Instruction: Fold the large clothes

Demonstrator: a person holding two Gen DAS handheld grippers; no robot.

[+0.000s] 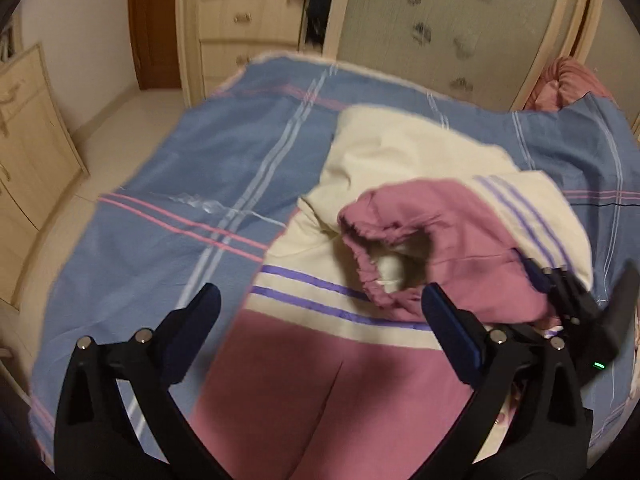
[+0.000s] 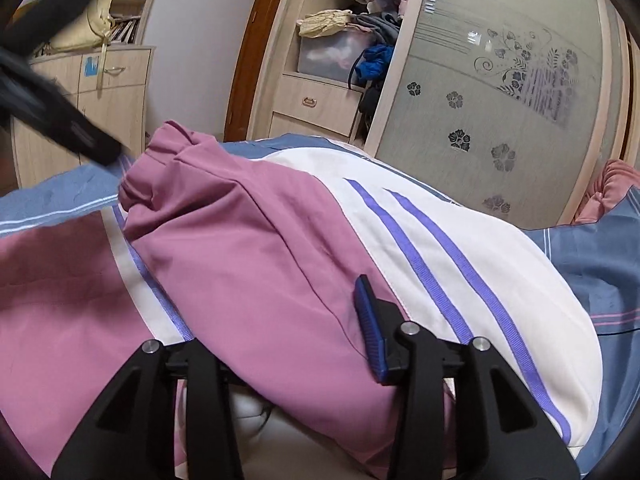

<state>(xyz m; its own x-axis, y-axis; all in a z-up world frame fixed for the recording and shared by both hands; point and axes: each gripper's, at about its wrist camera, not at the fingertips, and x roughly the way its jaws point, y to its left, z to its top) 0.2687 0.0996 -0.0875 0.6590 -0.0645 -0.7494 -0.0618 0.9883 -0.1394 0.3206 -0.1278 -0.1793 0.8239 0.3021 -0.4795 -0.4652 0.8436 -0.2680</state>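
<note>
A large pink and cream jacket [image 1: 320, 380] with purple stripes lies on the bed. One sleeve [image 1: 452, 240] is folded across the body, its elastic cuff [image 1: 372, 264] open toward me. My left gripper [image 1: 320, 320] is open and empty, hovering above the jacket body. My right gripper [image 2: 288, 332] is shut on the sleeve [image 2: 256, 248] near its seam; only its right finger pad [image 2: 370, 328] shows, the left is buried in cloth. It also shows in the left wrist view [image 1: 560, 292] at the sleeve's right side.
The bed has a blue plaid sheet [image 1: 180, 168]. A wardrobe with frosted flowered doors [image 2: 500, 112] and drawers [image 1: 240, 28] stands behind it. A low cabinet [image 1: 28, 152] is at the left. A pink quilt [image 1: 568, 84] lies at the far right.
</note>
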